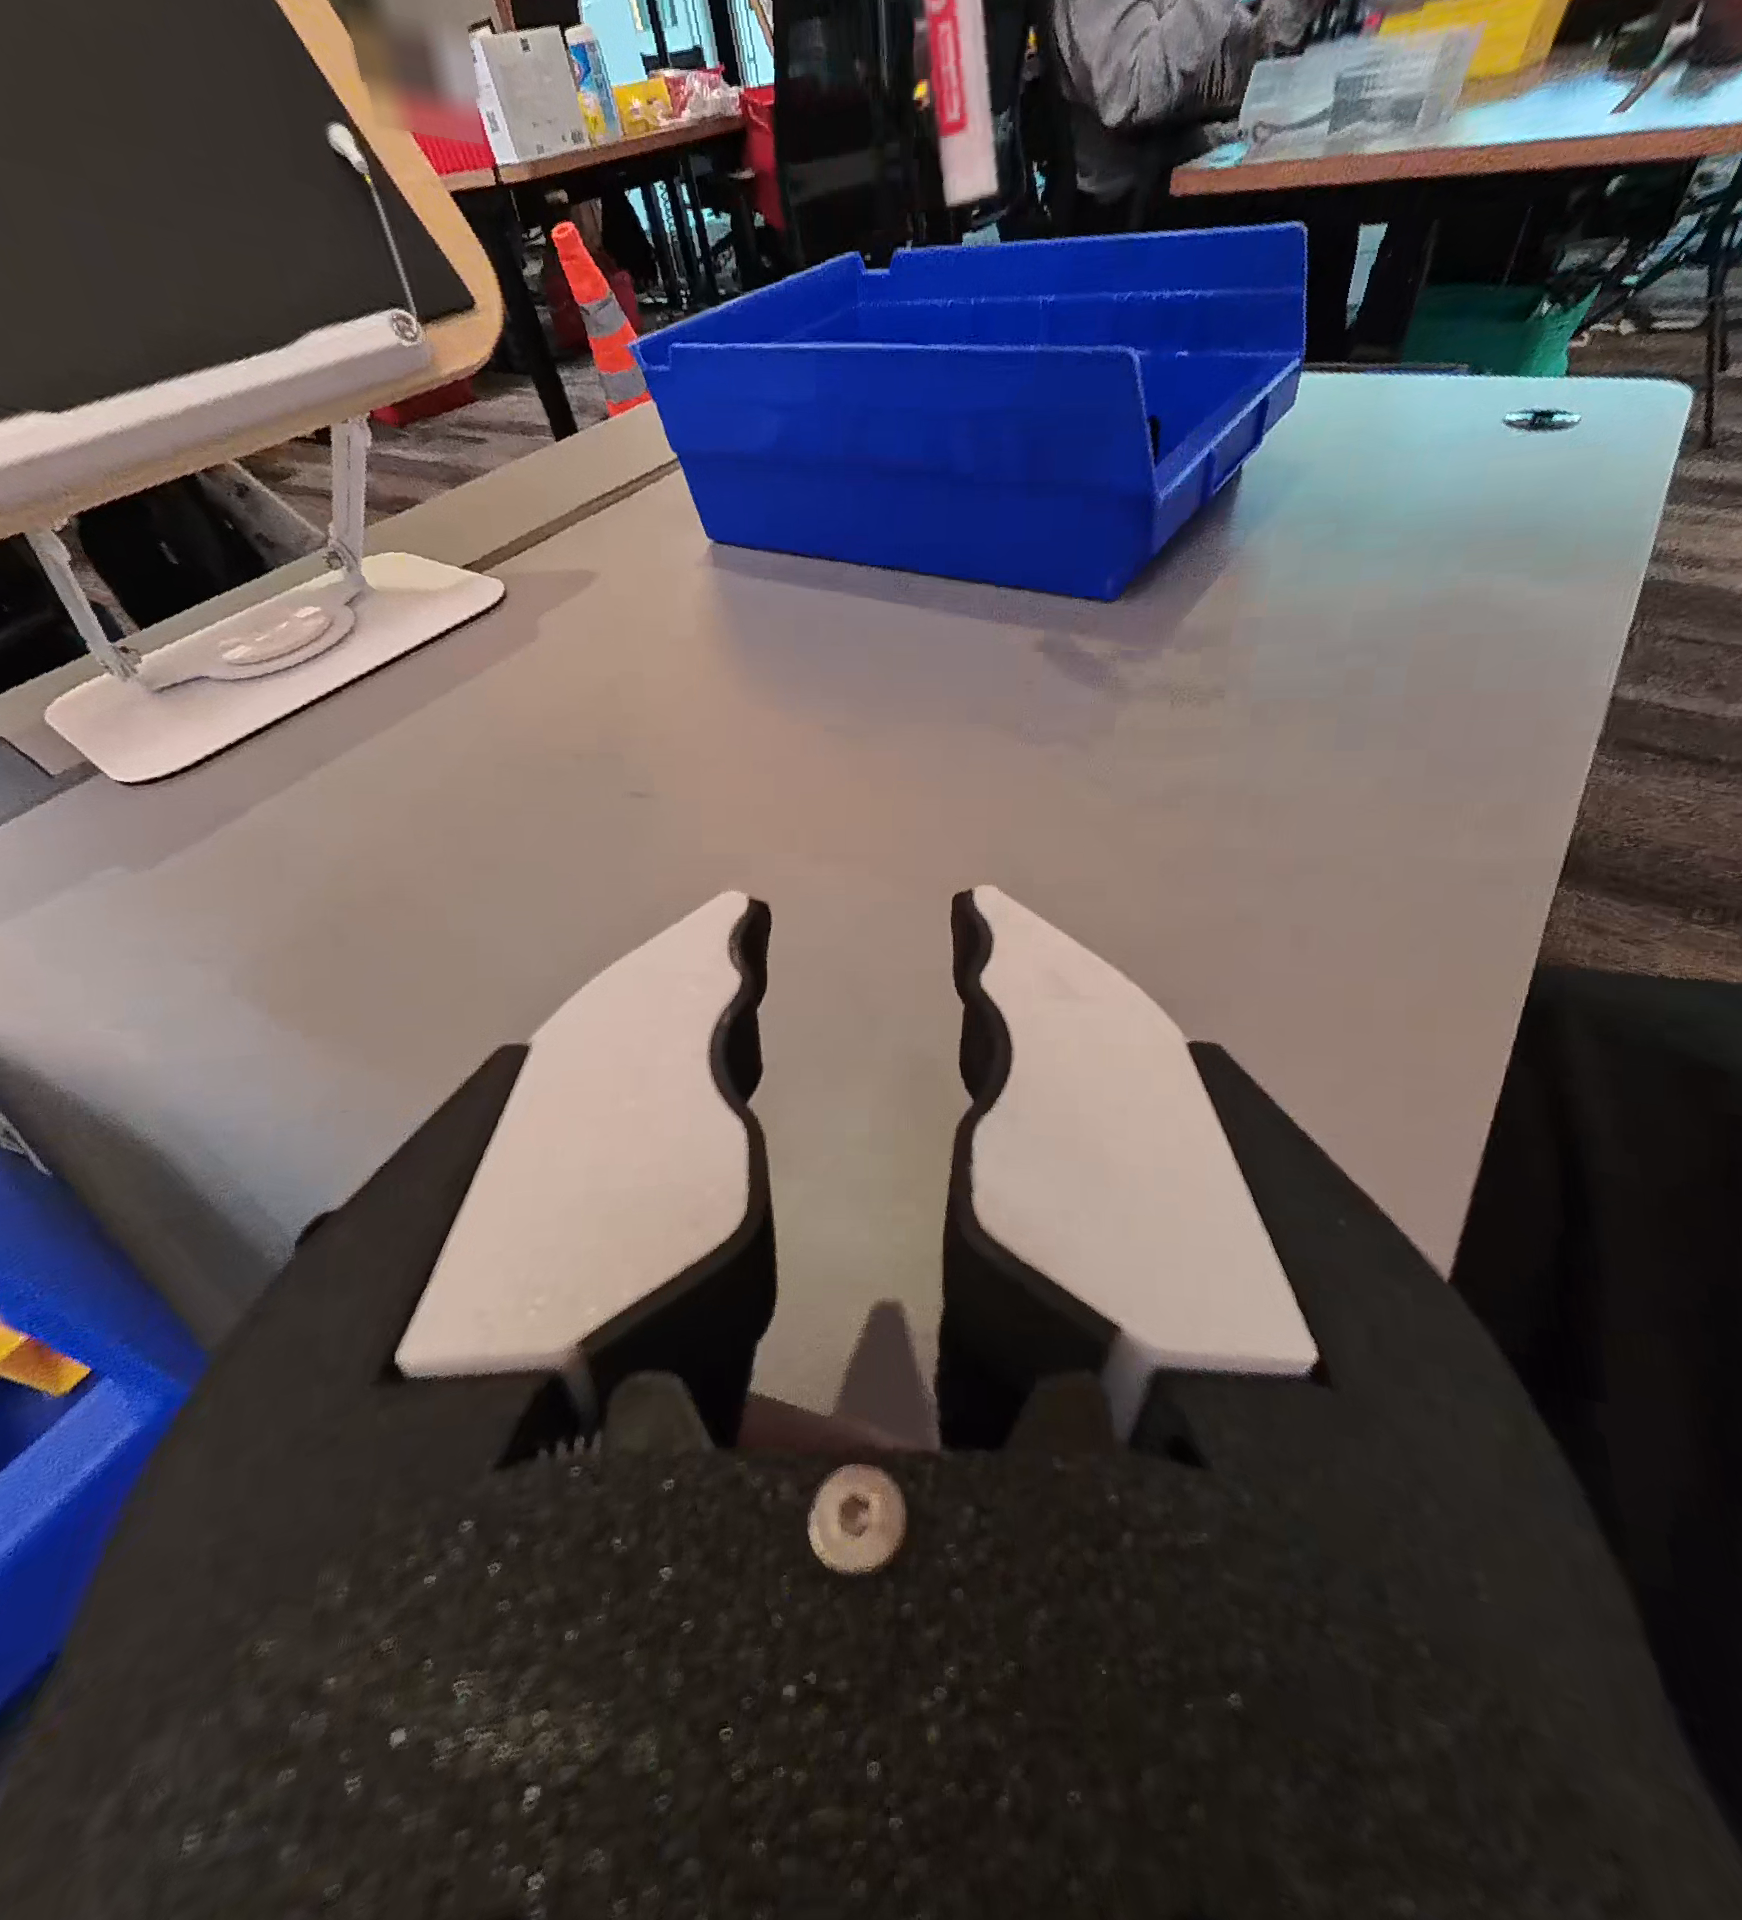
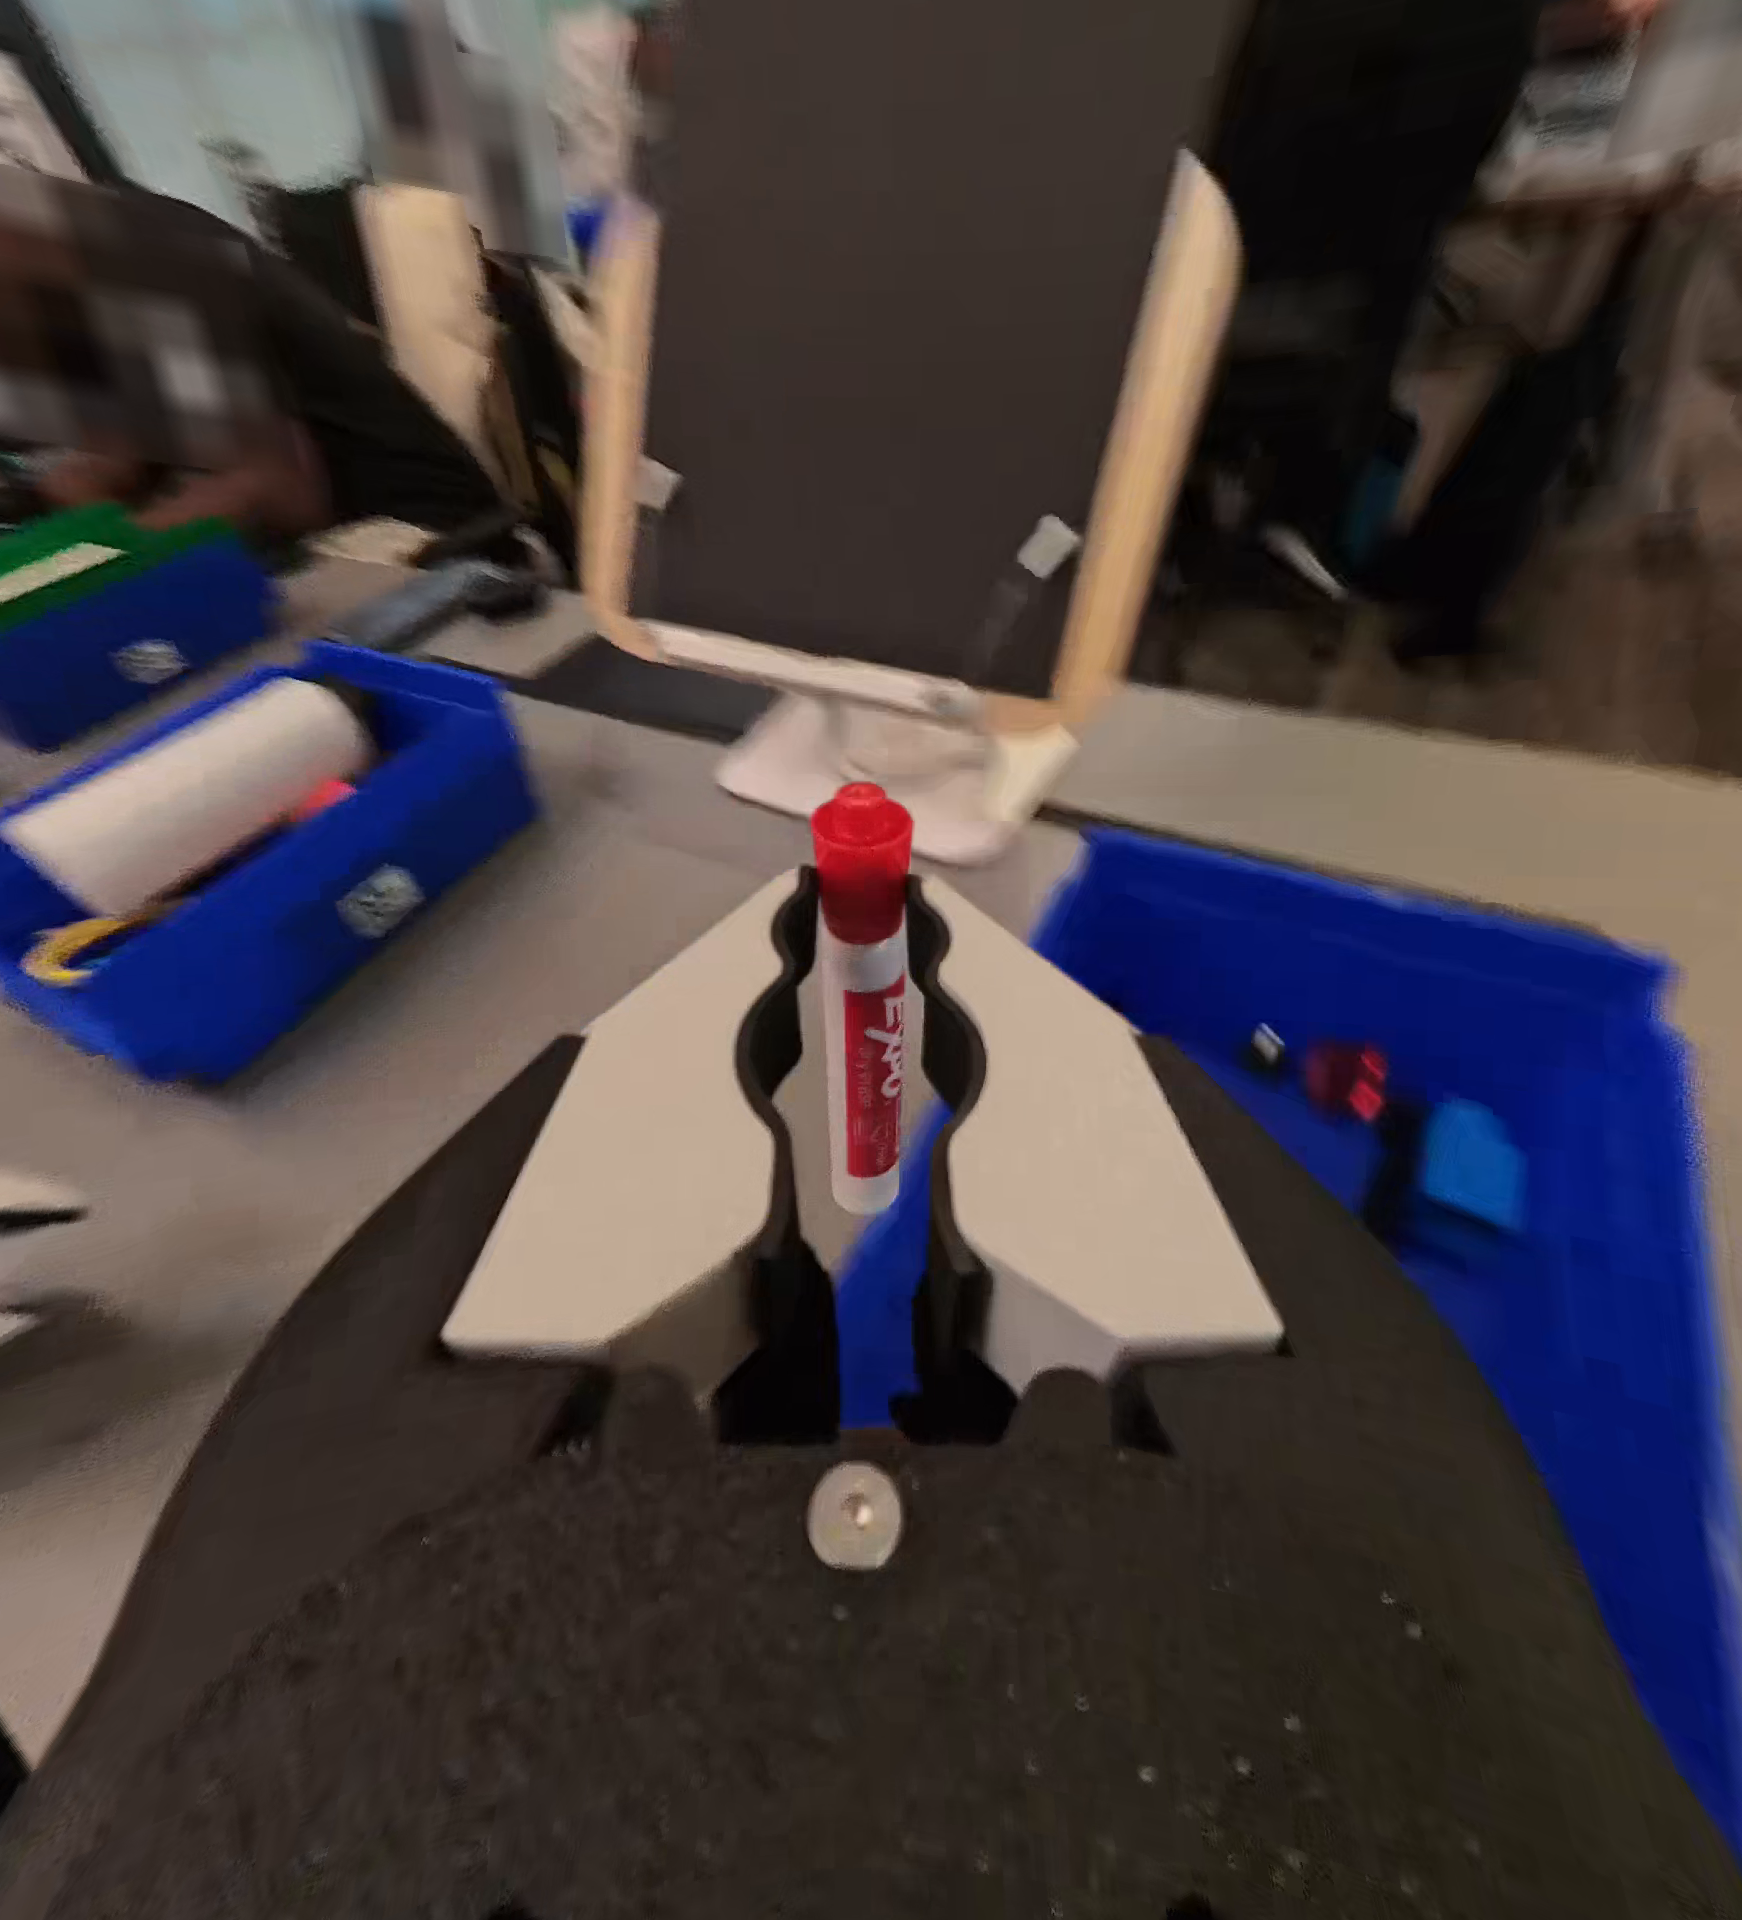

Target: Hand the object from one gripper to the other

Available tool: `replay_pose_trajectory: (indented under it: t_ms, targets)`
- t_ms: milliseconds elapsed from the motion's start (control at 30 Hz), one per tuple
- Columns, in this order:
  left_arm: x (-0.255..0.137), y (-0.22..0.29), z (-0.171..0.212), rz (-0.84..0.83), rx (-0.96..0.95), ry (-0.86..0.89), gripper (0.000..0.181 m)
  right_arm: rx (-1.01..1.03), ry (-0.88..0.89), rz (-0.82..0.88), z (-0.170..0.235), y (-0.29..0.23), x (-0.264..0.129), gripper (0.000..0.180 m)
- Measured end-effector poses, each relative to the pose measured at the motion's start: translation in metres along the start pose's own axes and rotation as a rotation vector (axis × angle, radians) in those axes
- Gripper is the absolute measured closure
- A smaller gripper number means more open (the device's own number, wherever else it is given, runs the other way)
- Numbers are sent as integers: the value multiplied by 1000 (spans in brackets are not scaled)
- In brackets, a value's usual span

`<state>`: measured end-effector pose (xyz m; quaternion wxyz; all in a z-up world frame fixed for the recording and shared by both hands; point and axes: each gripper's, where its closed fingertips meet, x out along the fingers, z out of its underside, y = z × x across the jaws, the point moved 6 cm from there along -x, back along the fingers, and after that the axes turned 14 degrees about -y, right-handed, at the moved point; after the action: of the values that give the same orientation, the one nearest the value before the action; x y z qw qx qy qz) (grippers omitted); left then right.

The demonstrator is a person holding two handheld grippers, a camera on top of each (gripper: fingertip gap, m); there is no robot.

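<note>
Marker (image 2: 862,997) is pinched upright in the right hand-held gripper (image 2: 859,894), red cap up, gripped only at the cap end near the fingertips; the barrel hangs free between the jaws below. It is held above the desk (image 2: 223,1195), at the edge of a blue bin (image 2: 1625,1351). Left hand-held gripper (image 1: 862,914) is spread, empty, aimed across bare desk toward another blue bin (image 1: 950,457). Marker is not seen in the left view, so the two are not yet lined up. Right view is blurred.

Risks, as judged:
- Tip-only pinch: marker could pivot or slip if bumped by the left fingers
- Release before the left closes: drop into the bin or onto the desk
- Little free barrel exposed: fingers could clash
</note>
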<state>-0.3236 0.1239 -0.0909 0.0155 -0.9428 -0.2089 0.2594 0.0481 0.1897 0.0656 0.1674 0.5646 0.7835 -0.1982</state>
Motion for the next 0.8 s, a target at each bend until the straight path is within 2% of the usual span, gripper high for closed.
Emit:
replay_pose_trajectory:
  t_ms: [167,433,633,800]
  targets:
    - [2,7,-1,-1,35,-5,148,165,-416,192,45,99,56,163]
    - [5,7,3,-2,48,-26,151,148,-835,324,86,149,127,162]
    - [5,4,6,-10,56,-38,151,206,-962,413,112,180,150,162]
    - [5,4,8,-1,54,-47,151,204,-904,403,113,183,152,163]
